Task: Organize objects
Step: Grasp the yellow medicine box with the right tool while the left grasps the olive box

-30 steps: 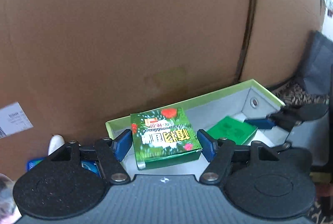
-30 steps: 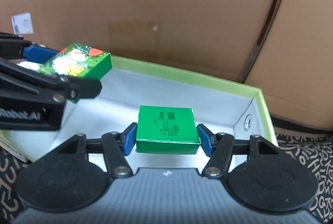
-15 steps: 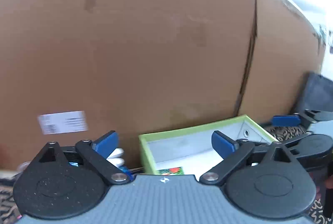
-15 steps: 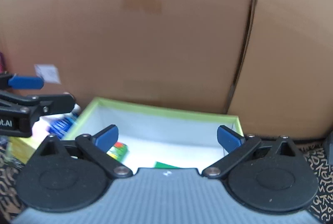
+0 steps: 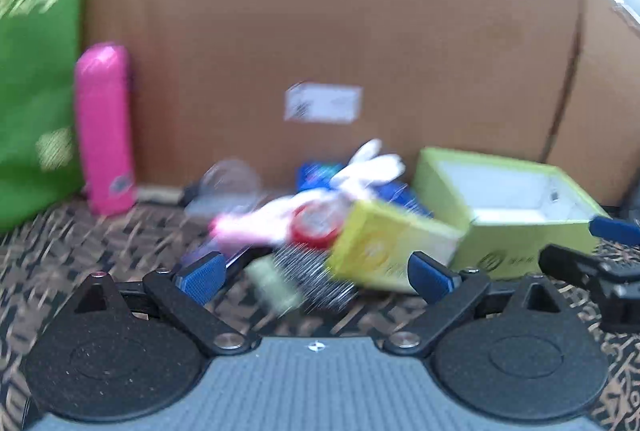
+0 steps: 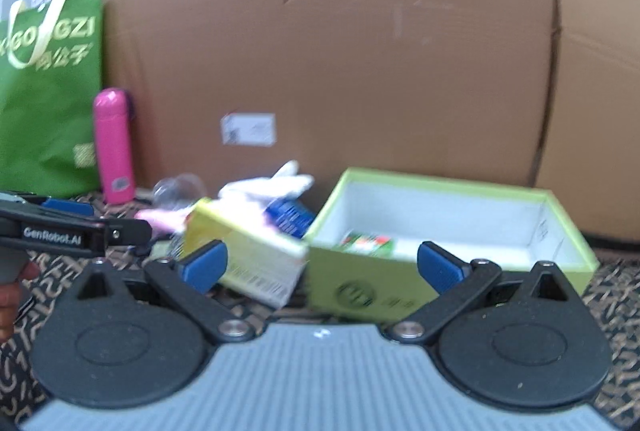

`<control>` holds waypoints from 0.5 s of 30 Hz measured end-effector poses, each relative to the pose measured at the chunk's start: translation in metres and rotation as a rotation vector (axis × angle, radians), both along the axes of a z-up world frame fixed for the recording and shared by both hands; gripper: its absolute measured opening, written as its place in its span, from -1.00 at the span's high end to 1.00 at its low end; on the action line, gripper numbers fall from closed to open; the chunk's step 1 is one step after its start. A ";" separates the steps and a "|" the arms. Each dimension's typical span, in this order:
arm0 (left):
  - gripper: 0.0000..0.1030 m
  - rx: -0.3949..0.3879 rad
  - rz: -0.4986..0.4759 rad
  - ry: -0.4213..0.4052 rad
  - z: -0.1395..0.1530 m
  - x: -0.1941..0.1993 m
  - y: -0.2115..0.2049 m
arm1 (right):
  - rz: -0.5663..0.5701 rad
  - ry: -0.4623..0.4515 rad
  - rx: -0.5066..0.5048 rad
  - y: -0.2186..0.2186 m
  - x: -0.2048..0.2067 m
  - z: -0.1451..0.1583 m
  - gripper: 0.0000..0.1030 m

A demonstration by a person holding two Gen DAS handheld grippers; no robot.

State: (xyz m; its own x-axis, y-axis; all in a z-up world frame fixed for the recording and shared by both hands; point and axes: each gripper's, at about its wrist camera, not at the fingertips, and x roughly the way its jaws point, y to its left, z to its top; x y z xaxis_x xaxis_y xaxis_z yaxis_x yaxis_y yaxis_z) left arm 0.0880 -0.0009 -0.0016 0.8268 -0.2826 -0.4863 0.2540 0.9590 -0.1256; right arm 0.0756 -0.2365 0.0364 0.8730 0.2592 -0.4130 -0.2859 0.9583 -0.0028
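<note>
Lime-green and open-topped, the storage box [image 6: 448, 271] sits on the patterned tabletop [image 6: 616, 295] against the big cardboard carton [image 6: 360, 71], with a small green printed box [image 6: 366, 243] lying inside it; a yellow-green carton [image 6: 248, 263] leans just left of the storage box. Both the left gripper [image 5: 316, 273] and right gripper [image 6: 320, 265] have fingers spread wide, holding nothing.

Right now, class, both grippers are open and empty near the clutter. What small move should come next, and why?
Probably ease the left gripper forward toward the yellow carton lying tilted beside the lime box. Its jaws stand wide and empty, the carton sits between and just beyond them, and the lime box already holds a green packet, with white floor free beside it.
</note>
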 end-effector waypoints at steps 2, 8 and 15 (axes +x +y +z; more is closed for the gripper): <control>-0.95 0.010 0.040 0.022 -0.015 -0.001 0.020 | 0.027 0.030 0.006 0.013 -0.002 -0.014 -1.00; -0.95 0.053 0.080 0.023 -0.025 0.003 0.041 | 0.110 0.121 0.013 0.063 0.025 -0.056 -0.71; -0.95 0.047 0.061 0.002 -0.022 0.005 0.050 | 0.170 -0.027 -0.117 0.095 0.039 -0.045 -0.71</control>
State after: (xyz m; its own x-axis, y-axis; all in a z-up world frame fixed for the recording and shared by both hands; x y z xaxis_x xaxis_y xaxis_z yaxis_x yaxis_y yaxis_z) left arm 0.0928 0.0496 -0.0231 0.8410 -0.2084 -0.4993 0.1943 0.9776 -0.0807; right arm 0.1147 -0.1416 -0.0085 0.8317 0.3557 -0.4263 -0.4421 0.8888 -0.1208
